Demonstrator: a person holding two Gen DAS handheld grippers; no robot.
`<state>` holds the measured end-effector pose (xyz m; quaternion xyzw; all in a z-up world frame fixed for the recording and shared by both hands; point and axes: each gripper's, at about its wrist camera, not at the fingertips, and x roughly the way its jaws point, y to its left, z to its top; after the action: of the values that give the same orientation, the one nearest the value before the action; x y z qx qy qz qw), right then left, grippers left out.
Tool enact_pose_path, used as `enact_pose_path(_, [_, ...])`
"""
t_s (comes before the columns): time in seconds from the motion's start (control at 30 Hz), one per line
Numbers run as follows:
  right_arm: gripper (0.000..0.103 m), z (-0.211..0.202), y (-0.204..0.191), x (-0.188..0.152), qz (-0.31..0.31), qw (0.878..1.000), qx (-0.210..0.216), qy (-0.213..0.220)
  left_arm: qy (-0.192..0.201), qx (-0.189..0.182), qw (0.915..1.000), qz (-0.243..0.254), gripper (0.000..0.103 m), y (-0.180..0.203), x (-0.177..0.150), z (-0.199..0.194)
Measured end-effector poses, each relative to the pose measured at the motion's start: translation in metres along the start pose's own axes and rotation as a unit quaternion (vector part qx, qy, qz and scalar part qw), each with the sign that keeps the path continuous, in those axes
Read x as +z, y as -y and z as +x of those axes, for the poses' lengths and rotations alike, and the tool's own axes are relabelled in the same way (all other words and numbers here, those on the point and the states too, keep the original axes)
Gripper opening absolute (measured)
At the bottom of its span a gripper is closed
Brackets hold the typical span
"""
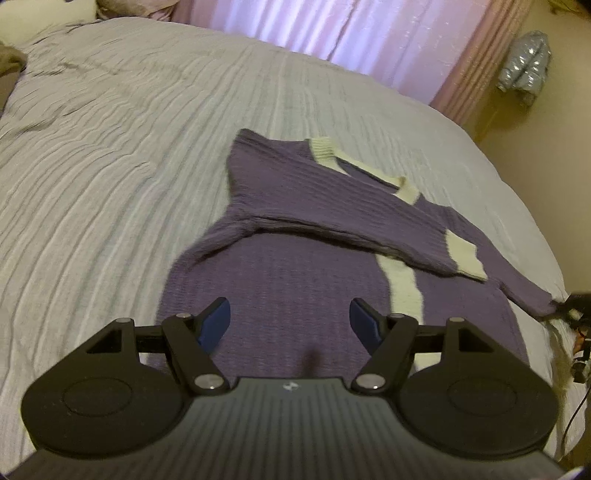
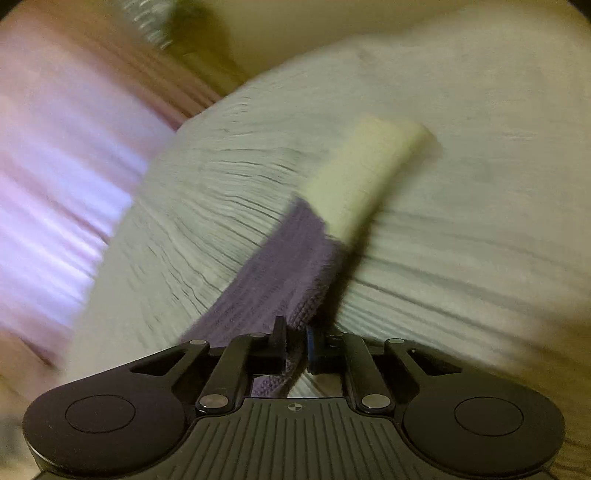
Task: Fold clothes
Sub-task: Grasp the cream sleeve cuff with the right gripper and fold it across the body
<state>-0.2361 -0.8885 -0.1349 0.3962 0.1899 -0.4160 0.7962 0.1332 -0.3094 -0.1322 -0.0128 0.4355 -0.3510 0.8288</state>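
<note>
While the big bed (image 1: 110, 155) with its pale wrinkly cover carries everything, a purple knit sweater (image 1: 280, 280) lies flat on it, nearer the right edge than the left, with its cream collar (image 1: 364, 164) pointing toward the pink curtains (image 1: 332, 29) at the far side. One sleeve (image 1: 332, 221) is already folded across the chest, and its cream cuff (image 1: 465, 258) rests near the right side of the sweater's body. That looks like the first fold done. The other sleeve (image 2: 273, 269) is stretched out toward the right edge of the bed, and the right gripper (image 2: 296, 341) is pinching the purple part of it tight, with that cream cuff (image 2: 369, 173) sticking out past the fingers. This view is blurry, so it seems to be moving. I think this sleeve is the fold going on now. The left gripper (image 1: 290, 319) hangs over the bottom part of the sweater with its blue pads (image 1: 218, 317) spread wide and nothing between them. After the second sleeve, the body probably needs folding up too, so the job looks less than half done.
</note>
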Motion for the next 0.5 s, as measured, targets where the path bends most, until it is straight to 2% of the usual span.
enact_pose_path(0.03, [0.008, -0.008, -0.028, -0.003, -0.063, 0.998, -0.011, 0.025, 0.002, 0.001, 1.0, -0.004, 0.068, -0.004, 0.001, 0.0])
enact_pose_path(0.07, [0.008, -0.017, -0.061, -0.012, -0.12, 0.992, -0.004, 0.047, 0.004, 0.002, 0.9999, -0.01, 0.068, -0.009, 0.001, -0.001])
enact_pose_path(0.1, [0.008, -0.027, -0.095, -0.024, -0.171, 0.983, 0.014, 0.065, 0.006, 0.003, 0.9999, -0.015, 0.068, -0.013, 0.002, -0.001])
enact_pose_path(0.17, [0.009, -0.049, -0.158, -0.061, -0.264, 0.958, 0.064, 0.089, 0.007, 0.002, 0.9996, -0.027, 0.068, -0.022, 0.003, -0.002])
enact_pose_path(0.23, [0.009, -0.07, -0.218, -0.109, -0.358, 0.92, 0.12, 0.1, 0.006, 0.002, 0.9994, -0.035, 0.068, -0.028, 0.003, -0.004])
enact_pose_path(0.3, [0.009, -0.082, -0.267, -0.17, -0.458, 0.869, 0.172, 0.078, 0.004, 0.001, 0.9991, -0.043, 0.067, -0.035, 0.002, -0.006])
enact_pose_path(0.33, [0.009, -0.08, -0.283, -0.2, -0.504, 0.842, 0.184, 0.05, 0.001, -0.001, 0.9989, -0.047, 0.067, -0.037, 0.002, -0.006])
enact_pose_path(0.37, [0.025, -0.078, -0.291, -0.23, -0.542, 0.819, 0.187, 0.027, -0.001, -0.003, 0.9987, -0.05, 0.067, -0.039, 0.001, -0.007])
enact_pose_path(0.4, [0.067, -0.076, -0.295, -0.258, -0.573, 0.798, 0.186, 0.008, -0.002, -0.008, 0.9987, -0.05, 0.067, -0.038, 0.001, -0.008])
enact_pose_path(0.43, [0.084, -0.073, -0.294, -0.281, -0.6, 0.781, 0.177, -0.004, -0.003, -0.012, 0.9987, -0.049, 0.067, -0.038, 0.001, -0.009])
enact_pose_path(0.47, [0.094, -0.071, -0.288, -0.296, -0.619, 0.768, 0.165, -0.007, -0.004, -0.017, 0.9987, -0.048, 0.067, -0.038, 0.002, -0.009])
enact_pose_path(0.5, [0.094, -0.07, -0.279, -0.299, -0.621, 0.768, 0.157, -0.01, -0.005, -0.02, 0.9988, -0.043, 0.067, -0.035, 0.002, -0.007])
